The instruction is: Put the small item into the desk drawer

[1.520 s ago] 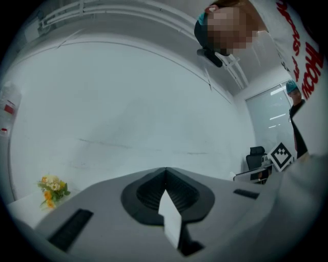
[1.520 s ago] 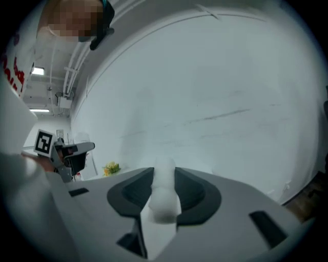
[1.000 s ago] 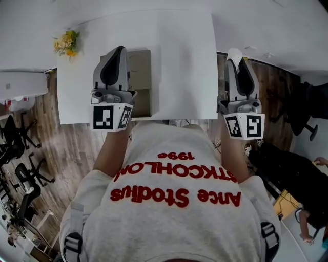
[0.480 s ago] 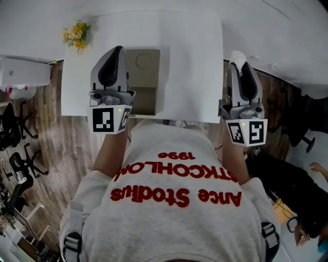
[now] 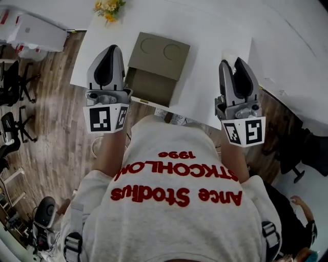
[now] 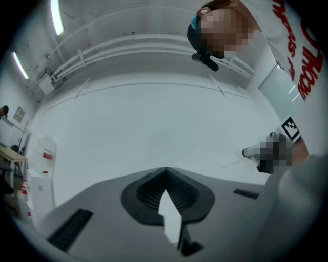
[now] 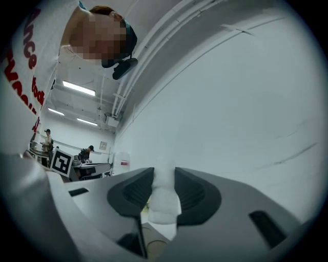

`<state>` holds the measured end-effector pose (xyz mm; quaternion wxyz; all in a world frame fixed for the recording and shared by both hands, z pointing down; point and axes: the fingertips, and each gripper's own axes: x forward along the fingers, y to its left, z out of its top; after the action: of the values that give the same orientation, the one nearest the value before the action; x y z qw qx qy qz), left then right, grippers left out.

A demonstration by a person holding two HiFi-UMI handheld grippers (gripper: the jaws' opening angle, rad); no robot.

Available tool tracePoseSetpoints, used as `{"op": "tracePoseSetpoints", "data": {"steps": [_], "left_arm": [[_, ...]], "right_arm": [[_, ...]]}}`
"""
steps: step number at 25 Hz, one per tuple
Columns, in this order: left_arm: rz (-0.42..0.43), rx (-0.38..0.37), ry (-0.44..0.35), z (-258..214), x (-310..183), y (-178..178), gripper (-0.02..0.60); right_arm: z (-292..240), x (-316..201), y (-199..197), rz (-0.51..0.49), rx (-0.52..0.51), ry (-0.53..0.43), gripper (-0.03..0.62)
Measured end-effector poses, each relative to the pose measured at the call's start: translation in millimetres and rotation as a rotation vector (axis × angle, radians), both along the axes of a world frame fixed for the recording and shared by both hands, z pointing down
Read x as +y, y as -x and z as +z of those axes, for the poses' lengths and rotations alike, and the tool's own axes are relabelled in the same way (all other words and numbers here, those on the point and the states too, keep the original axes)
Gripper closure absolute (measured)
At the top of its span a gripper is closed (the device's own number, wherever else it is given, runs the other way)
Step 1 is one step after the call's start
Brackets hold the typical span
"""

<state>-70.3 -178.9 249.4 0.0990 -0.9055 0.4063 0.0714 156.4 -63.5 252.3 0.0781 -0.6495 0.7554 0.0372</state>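
An olive-tan drawer box (image 5: 163,55) with two round dents on top stands on the white desk (image 5: 215,36); its darker drawer part (image 5: 152,86) juts toward me. My left gripper (image 5: 114,47) hovers at the box's left edge. Its jaws (image 6: 165,171) meet at the tips with nothing between them. My right gripper (image 5: 231,60) is over the desk's right part, apart from the box. It is shut on a small white item (image 7: 164,197), which fills the gap between its pads. A bit of the tan box (image 7: 154,246) shows below those jaws.
Yellow flowers (image 5: 108,6) stand at the desk's far left corner. A white appliance (image 5: 36,30) and black office chairs (image 5: 13,82) are on the wooden floor at the left. The near desk edge runs just in front of my body.
The desk and the box have slid down and to the right in the head view, so the whole box top shows now. Both grippers kept their pose; the right one still holds the white item.
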Motion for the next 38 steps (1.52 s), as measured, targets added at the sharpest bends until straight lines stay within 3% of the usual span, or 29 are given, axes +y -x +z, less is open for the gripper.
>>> {"op": "tracePoseSetpoints", "data": {"steps": [8,13,28,38], "left_arm": [[-0.194,-0.001,-0.005,3,5,77,0.575],[-0.259,0.004,0.033,20,7,103,0.575],[-0.344,-0.013,0.227,93,14,124,0.575],[-0.384,-0.039,0.308,124,25,140,0.575]], "right_arm": [[3,-44,62,-0.204,0.0,-0.005,0.467],[19,-58,88,-0.28,0.003,0.047,0.467],[160,-73,131,-0.452,0.023,0.399,0.467],[252,-59,164,-0.54,0.113,0.6,0.465]]}}
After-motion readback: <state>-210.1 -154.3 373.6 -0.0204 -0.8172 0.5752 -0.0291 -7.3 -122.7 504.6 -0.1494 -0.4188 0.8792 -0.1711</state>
